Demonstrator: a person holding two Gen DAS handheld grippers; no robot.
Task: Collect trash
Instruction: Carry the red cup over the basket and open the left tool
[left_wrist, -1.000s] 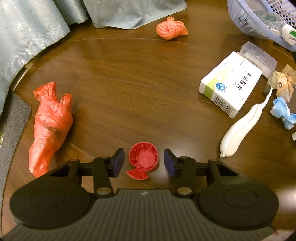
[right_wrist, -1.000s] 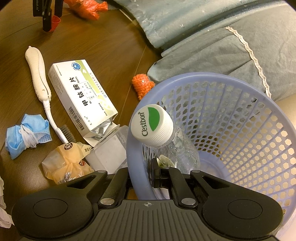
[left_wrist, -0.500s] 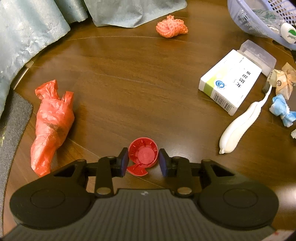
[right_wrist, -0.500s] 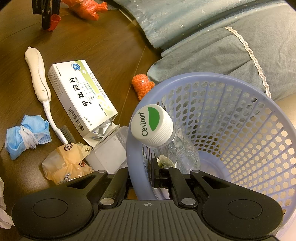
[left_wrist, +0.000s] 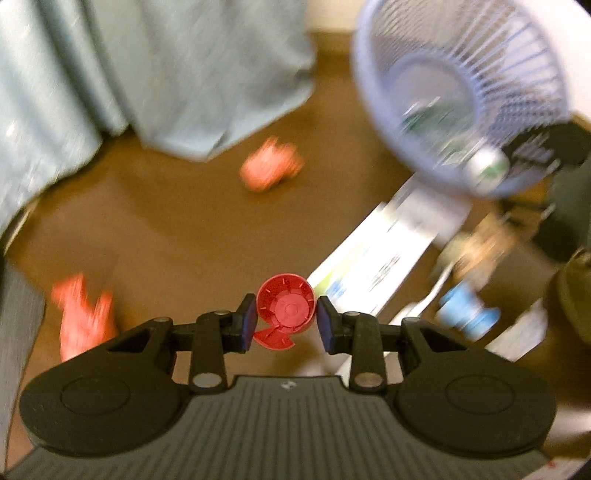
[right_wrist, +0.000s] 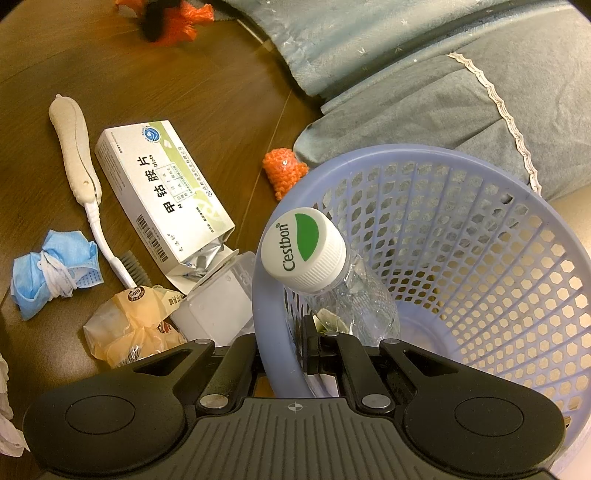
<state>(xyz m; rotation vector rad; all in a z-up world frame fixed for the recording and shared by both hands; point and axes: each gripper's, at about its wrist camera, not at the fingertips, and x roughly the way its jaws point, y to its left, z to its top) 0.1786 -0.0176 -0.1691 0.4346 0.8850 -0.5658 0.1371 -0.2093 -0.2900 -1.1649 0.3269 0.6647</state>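
My left gripper (left_wrist: 285, 321) is shut on a red bottle cap (left_wrist: 286, 308), both pads pressing its sides, and holds it clear above the brown wooden surface. This view is motion-blurred. The lilac mesh basket (left_wrist: 461, 92) lies ahead at the upper right. My right gripper (right_wrist: 280, 350) is shut on the near rim of that basket (right_wrist: 443, 155), one finger inside and one outside. A clear bottle with a white and green cap (right_wrist: 306, 251) leans inside the basket. In the right wrist view the left gripper is only a dark blur (right_wrist: 155, 18) at the top.
Scattered on the wood left of the basket: a white medicine box (right_wrist: 162, 195), a white toothbrush (right_wrist: 77, 147), a crumpled blue mask (right_wrist: 51, 269), a yellow wrapper (right_wrist: 129, 325), a clear plastic case (right_wrist: 218, 302), orange foam netting (right_wrist: 284, 171), an orange plastic bag (left_wrist: 83, 317). Blue-grey fabric (right_wrist: 406, 66) hangs behind.
The left gripper's jaws closed on the red cap, then lifted it off the wood and swung toward the basket. The right gripper and basket stayed still.
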